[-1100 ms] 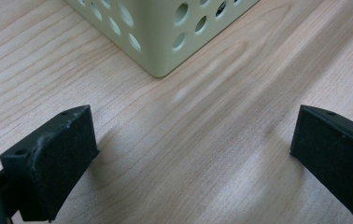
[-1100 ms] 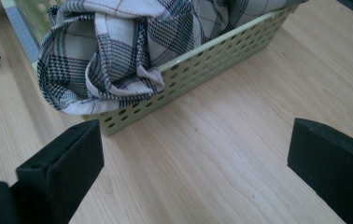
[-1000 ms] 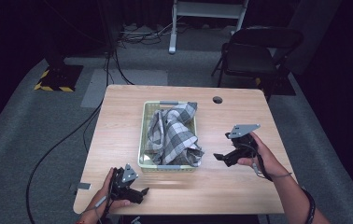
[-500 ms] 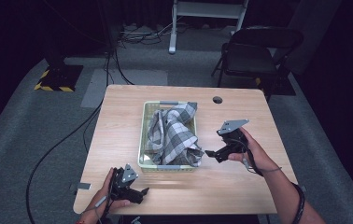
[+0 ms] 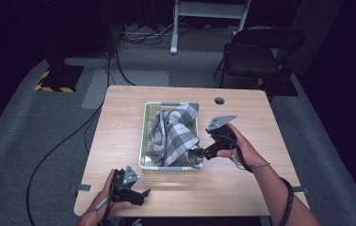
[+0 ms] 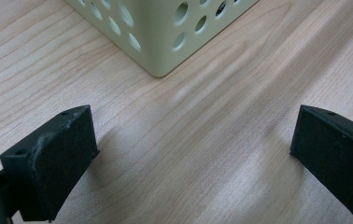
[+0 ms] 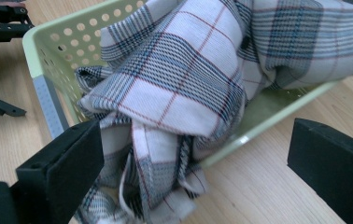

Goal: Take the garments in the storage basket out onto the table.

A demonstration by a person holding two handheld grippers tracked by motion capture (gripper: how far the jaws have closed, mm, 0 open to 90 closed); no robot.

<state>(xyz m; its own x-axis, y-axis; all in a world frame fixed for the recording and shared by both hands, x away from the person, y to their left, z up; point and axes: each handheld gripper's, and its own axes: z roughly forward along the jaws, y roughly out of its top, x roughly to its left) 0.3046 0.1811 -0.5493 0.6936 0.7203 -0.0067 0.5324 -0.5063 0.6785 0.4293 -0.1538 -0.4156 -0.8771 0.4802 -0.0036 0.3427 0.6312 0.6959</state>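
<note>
The right claw [image 5: 198, 153] gapes wide at the cloth [image 5: 173, 134] spilling over the basket [image 5: 144, 141] rim; the left claw [image 5: 144, 193], wide open and empty, rests on bare worktop [image 5: 119, 117].

No readable text, label, brand or number appears on anything; the one sign-like mark is the yellow-and-black hazard striping edging the dark base plate [image 5: 56, 79] on the floor beyond the table.

My high view looks down on the table [image 5: 119, 122]; both gripper views sit low, sharing the basket [image 5: 144, 141] [image 6: 165, 42] [image 7: 44, 51].
</note>
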